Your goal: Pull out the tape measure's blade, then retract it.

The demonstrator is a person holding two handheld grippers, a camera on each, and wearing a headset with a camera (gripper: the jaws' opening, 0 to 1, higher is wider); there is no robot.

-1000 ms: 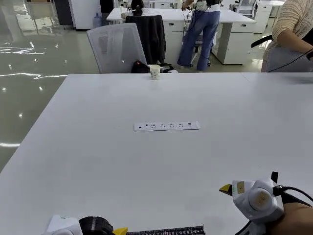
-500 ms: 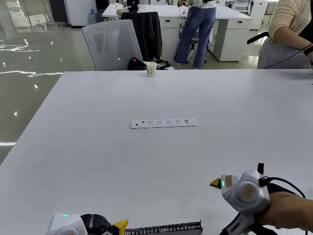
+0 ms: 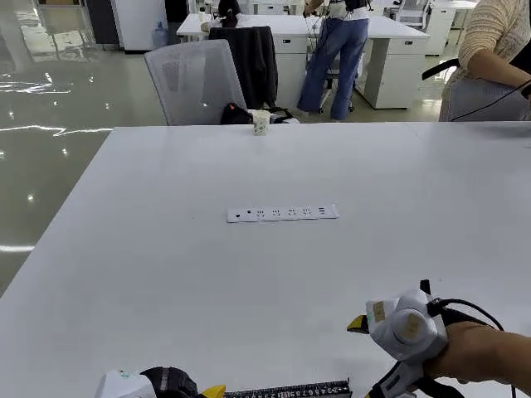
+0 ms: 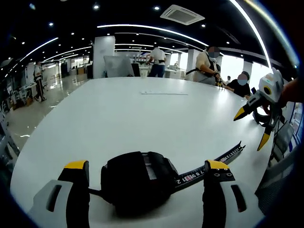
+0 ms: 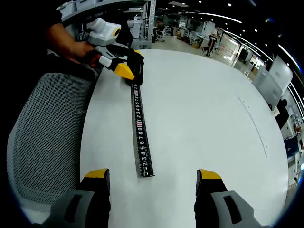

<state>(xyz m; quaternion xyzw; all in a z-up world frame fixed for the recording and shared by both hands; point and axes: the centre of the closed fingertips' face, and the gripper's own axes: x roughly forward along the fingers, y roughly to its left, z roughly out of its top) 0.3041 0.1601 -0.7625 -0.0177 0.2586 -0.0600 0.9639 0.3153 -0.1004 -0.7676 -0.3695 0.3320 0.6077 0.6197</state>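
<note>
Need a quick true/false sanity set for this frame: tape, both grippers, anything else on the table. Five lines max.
1. The blade is pulled out of the case and lies flat on the table. True.
2. The right gripper has its jaws shut on the blade's end. False: the jaws are apart and the end lies free on the table between them.
3. The case sits between the jaws of the left gripper. True.
4. The power strip lies across the blade. False: it lies mid-table, well apart from the blade.
5. A cup stands near the table's far edge. True.
</note>
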